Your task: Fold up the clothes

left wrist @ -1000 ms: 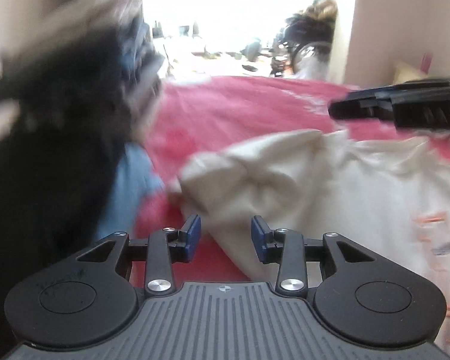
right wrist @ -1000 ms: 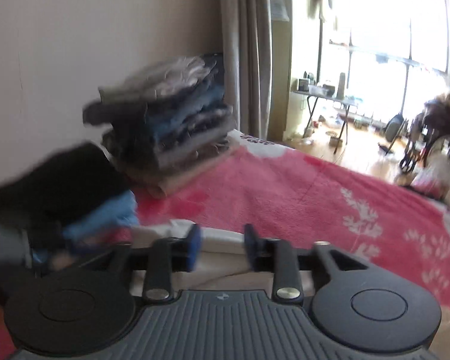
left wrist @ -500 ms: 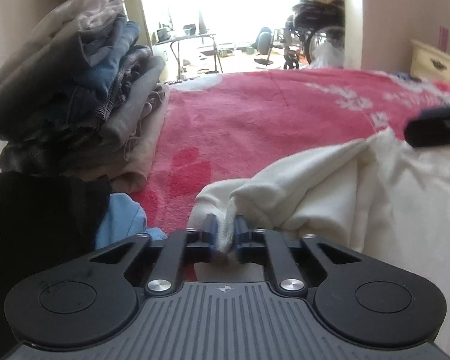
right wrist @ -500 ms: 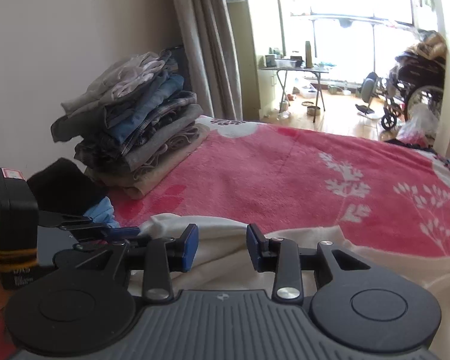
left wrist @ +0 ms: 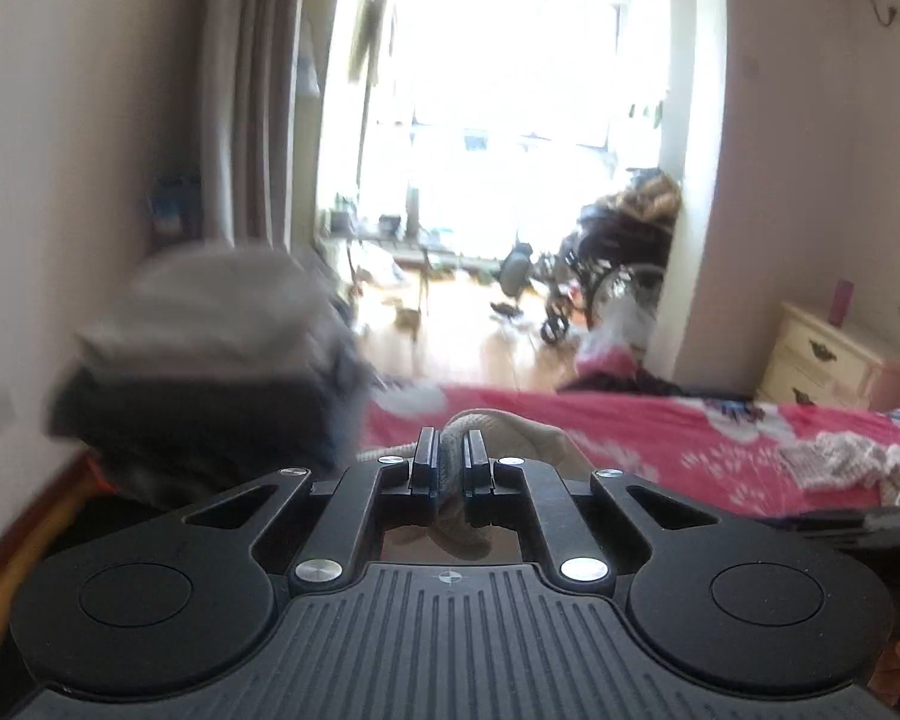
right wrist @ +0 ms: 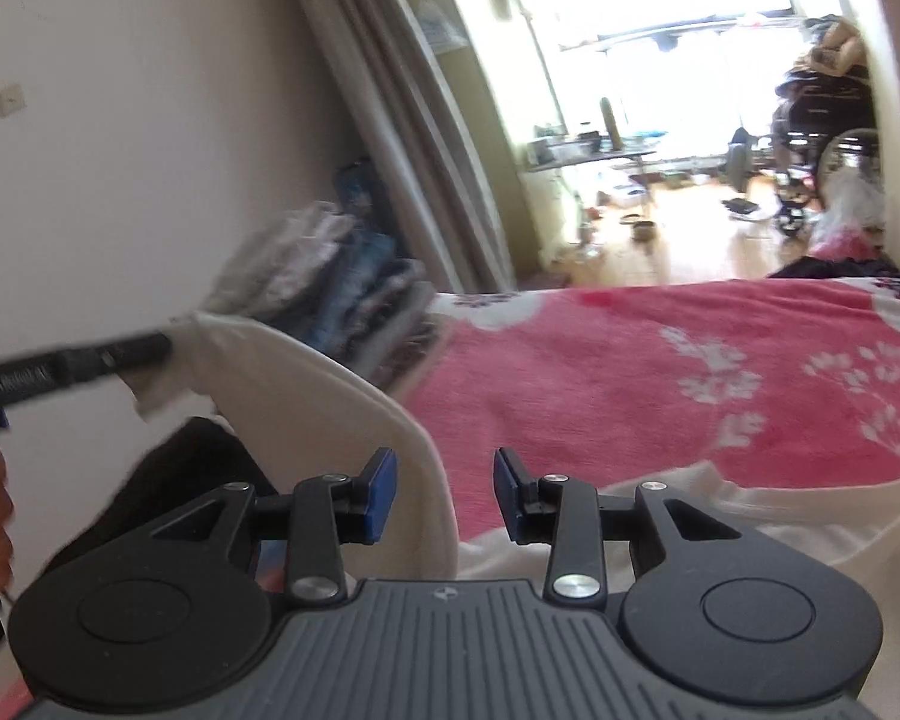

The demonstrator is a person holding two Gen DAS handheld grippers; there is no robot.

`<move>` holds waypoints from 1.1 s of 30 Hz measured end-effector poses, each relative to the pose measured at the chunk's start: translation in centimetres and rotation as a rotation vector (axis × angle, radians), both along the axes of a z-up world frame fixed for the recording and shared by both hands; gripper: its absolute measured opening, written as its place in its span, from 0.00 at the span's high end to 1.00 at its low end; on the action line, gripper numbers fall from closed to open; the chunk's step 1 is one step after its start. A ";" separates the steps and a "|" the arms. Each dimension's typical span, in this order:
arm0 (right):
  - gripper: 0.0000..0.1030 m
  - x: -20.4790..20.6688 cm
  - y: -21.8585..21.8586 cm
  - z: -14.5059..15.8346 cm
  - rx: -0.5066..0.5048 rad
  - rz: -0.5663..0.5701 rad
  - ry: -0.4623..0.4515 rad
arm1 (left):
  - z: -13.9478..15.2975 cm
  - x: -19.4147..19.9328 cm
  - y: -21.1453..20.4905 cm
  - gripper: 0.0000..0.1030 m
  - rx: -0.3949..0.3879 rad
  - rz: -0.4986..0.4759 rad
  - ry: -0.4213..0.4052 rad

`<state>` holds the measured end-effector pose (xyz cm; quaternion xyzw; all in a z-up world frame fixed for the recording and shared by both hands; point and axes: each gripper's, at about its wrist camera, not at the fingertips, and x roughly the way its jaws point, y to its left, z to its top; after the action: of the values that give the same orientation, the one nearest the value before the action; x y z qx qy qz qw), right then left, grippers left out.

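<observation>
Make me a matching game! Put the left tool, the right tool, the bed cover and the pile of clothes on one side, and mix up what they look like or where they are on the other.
Things:
1. left tool
2. right tool
3. bed cover
4. pile of clothes

Descriptions:
A. red with white flowers
B. stacked by the wall
C. open, holding nothing
D. shut on cream cloth

Pairs: 1-D, 2-C, 3-A, 4-B
</observation>
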<state>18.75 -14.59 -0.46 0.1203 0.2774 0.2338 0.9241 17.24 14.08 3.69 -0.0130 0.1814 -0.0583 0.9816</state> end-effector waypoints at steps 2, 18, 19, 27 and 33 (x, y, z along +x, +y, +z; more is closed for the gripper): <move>0.62 -0.2 1.0 0.4 0.011 0.036 -0.007 | 1.3 -0.9 1.7 0.95 0.033 0.023 -0.026; 0.34 0.8 14.0 1.3 -0.242 0.346 -0.219 | 4.6 -2.4 3.1 0.95 0.164 0.025 -0.152; 0.40 1.2 14.4 1.1 -0.261 0.340 -0.222 | 4.8 -2.3 2.2 0.95 0.170 0.001 -0.168; 0.96 1.3 8.2 3.0 -0.070 0.091 -0.185 | 4.8 -1.8 -0.1 0.95 0.270 -0.110 -0.245; 0.96 -2.2 8.3 3.0 -0.114 0.207 -0.232 | 4.7 -1.5 -1.6 0.95 0.347 -0.189 -0.301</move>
<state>16.58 -6.26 2.51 0.0105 0.1925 0.3241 0.9262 15.77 12.45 8.41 0.1815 0.0409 -0.1189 0.9753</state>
